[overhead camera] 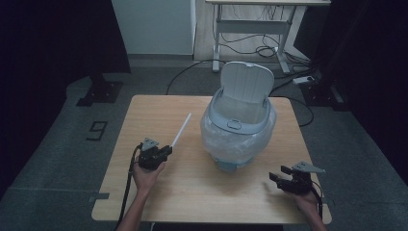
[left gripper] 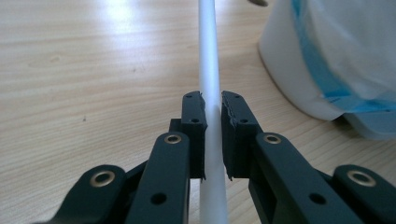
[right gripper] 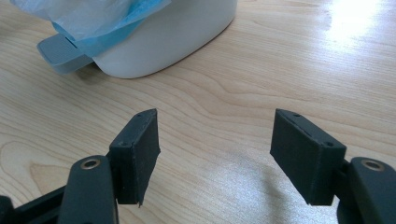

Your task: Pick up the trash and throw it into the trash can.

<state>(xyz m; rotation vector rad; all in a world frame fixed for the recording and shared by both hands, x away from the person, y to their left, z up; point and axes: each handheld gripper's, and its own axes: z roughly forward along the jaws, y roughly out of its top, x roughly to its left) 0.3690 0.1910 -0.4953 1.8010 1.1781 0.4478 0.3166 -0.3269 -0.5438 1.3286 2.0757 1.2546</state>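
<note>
One white rod (left gripper: 208,70) clenched in left gripper (left gripper: 213,109), jutting forward beyond pads.

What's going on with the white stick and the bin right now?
Left gripper shut on white stick. Right gripper open, empty. Bin lid up, bag-lined. Nothing between.

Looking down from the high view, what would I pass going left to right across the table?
Left gripper shut on a white rod → white bin with its lid up and a bag inside → right gripper, jaws open and holding nothing.
</note>
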